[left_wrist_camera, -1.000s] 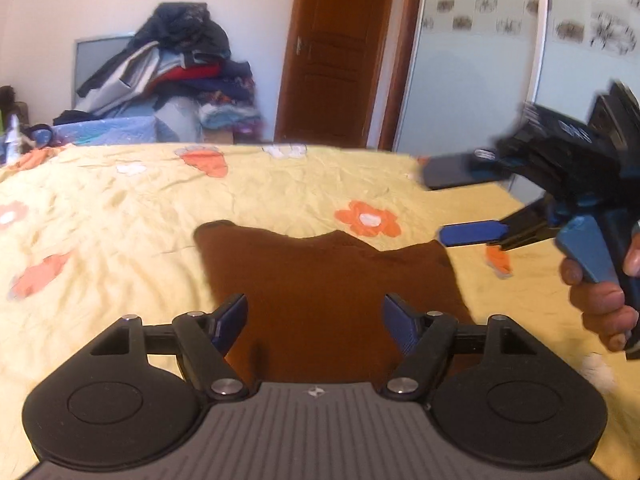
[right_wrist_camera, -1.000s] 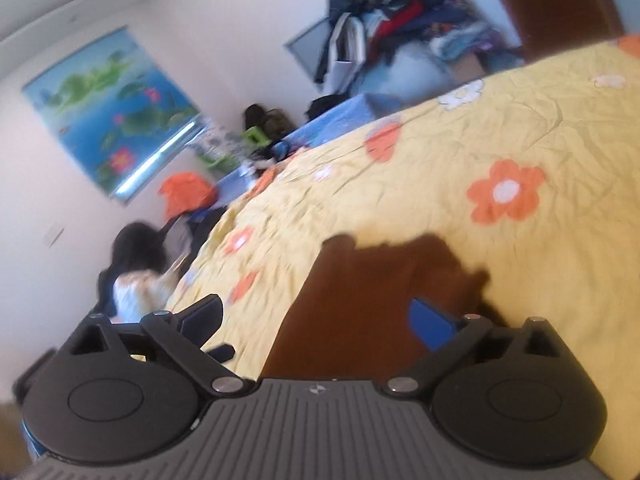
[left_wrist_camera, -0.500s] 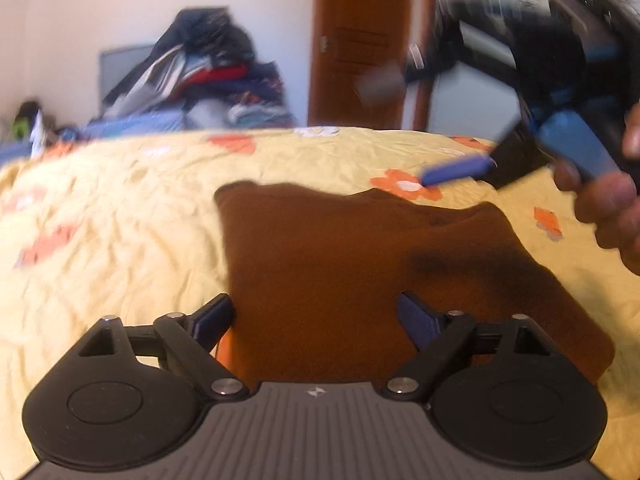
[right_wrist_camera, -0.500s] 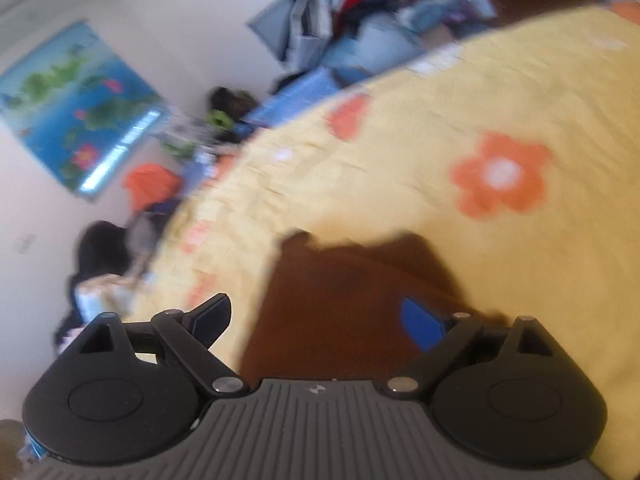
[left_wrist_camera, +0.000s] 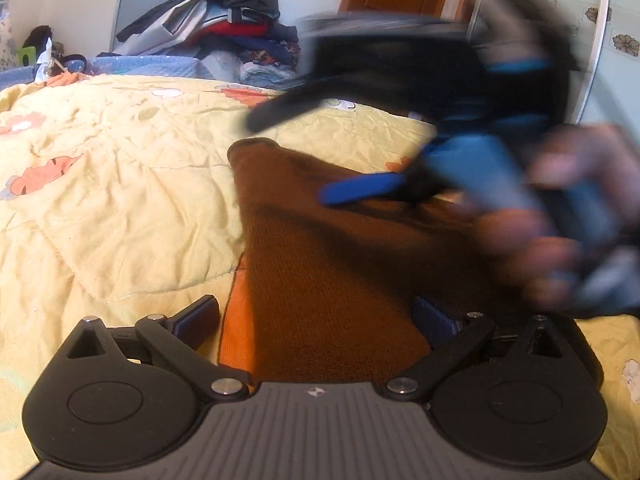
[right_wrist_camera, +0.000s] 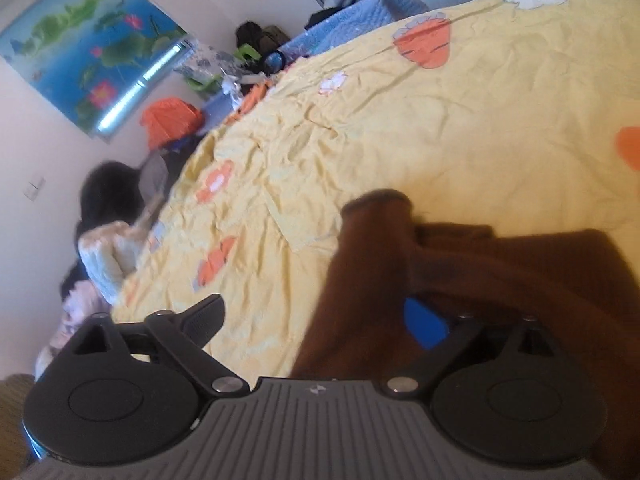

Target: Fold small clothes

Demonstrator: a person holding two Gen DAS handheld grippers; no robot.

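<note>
Between my two grippers, on the yellow quilted bedspread with orange flowers (left_wrist_camera: 120, 184), lies the small brown knitted garment (left_wrist_camera: 328, 272), spread nearly flat, with one narrow rounded end, perhaps a sleeve, reaching toward the far side. It looks soft, light and limp; I judge it will sag and crease wherever it is lifted, and the knit should give the pads good purchase without slipping. A hem or corner near the edge seems the best place to pinch, so the fold drags the cloth over evenly.

My left gripper (left_wrist_camera: 316, 316) stands spread wide over the near edge of the garment; its jaws have just been opening, with cloth lying between them but no pad pressing on it. My right gripper (right_wrist_camera: 320, 320) is spread too, though its jaws have just been closing a little; its right pad sits over the brown cloth, its left over bare bedspread.

From the left wrist view my right hand (left_wrist_camera: 560, 232) and its tool are badly smeared, so I cannot tell whether that tip touches the cloth. The garment's near hem is hidden under both gripper bodies, and its right side is cut off.
</note>
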